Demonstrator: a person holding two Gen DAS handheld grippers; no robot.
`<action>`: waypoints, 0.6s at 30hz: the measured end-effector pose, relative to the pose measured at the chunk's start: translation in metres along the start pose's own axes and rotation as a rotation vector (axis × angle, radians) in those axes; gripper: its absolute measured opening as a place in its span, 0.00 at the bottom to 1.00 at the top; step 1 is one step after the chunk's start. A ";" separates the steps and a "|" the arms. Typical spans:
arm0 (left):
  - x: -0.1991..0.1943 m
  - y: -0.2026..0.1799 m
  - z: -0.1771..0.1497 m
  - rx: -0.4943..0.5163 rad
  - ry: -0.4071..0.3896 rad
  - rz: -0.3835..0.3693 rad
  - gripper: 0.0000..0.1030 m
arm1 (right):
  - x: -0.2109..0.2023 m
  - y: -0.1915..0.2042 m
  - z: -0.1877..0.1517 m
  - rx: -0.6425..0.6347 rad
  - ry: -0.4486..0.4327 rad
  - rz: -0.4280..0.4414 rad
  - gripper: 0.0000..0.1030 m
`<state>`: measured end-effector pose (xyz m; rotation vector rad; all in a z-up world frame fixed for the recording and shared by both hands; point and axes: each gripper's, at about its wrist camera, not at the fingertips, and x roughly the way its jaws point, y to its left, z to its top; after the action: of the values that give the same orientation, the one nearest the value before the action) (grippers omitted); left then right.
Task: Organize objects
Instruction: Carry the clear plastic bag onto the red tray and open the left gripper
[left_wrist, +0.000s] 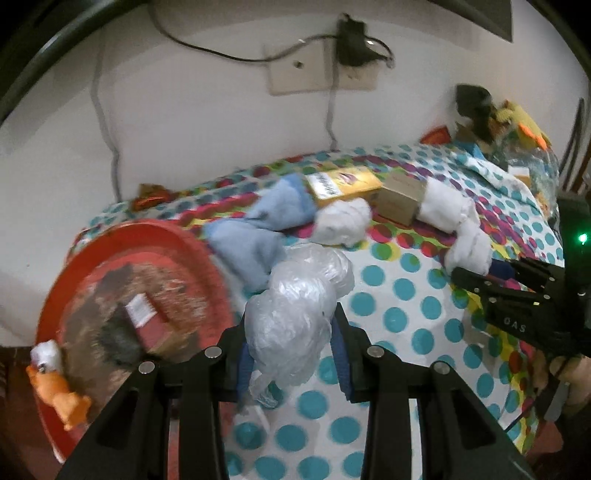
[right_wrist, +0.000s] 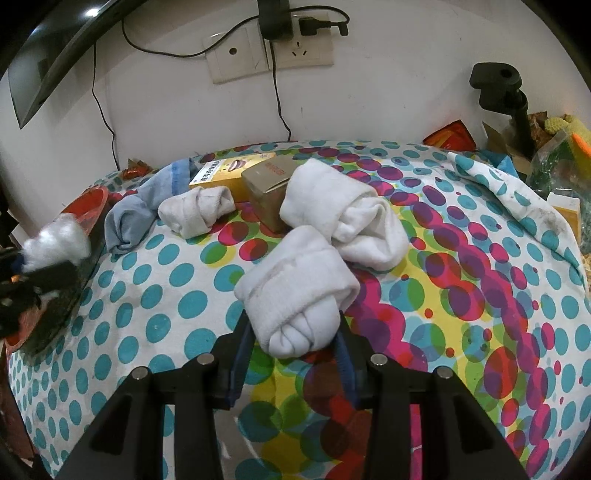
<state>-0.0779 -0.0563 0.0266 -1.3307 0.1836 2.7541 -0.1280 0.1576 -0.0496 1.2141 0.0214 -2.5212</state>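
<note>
Item: crumpled plastic bag (left_wrist: 295, 306), pinched between my left tongs (left_wrist: 291, 343), lifted; red basin (left_wrist: 155, 243) just left of them. Item: rolled white sock (right_wrist: 295, 299), clamped by my right tongs (right_wrist: 293, 347), resting on cloth. Step: carrying. Next, likely: release bag over basin.

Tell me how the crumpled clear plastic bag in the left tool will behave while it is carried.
The crumpled plastic bag is probably very light and floppy: its wrinkled film bulges above the left tool, whose pads pinch it. It may be slippery, since the film looks glossy. A loose tail hangs below the pads, so it could snag or drag.
</note>
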 end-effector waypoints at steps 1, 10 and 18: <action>-0.004 0.006 -0.001 -0.011 -0.002 0.004 0.33 | 0.000 0.000 0.000 0.000 0.000 0.000 0.40; -0.023 0.085 -0.014 -0.126 -0.007 0.121 0.33 | 0.000 0.003 -0.001 -0.012 0.003 -0.015 0.40; -0.006 0.176 -0.026 -0.308 0.040 0.219 0.33 | 0.002 0.008 -0.001 -0.041 0.008 -0.045 0.40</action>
<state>-0.0754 -0.2342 0.0279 -1.5189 -0.1061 3.0366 -0.1257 0.1499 -0.0507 1.2205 0.1029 -2.5415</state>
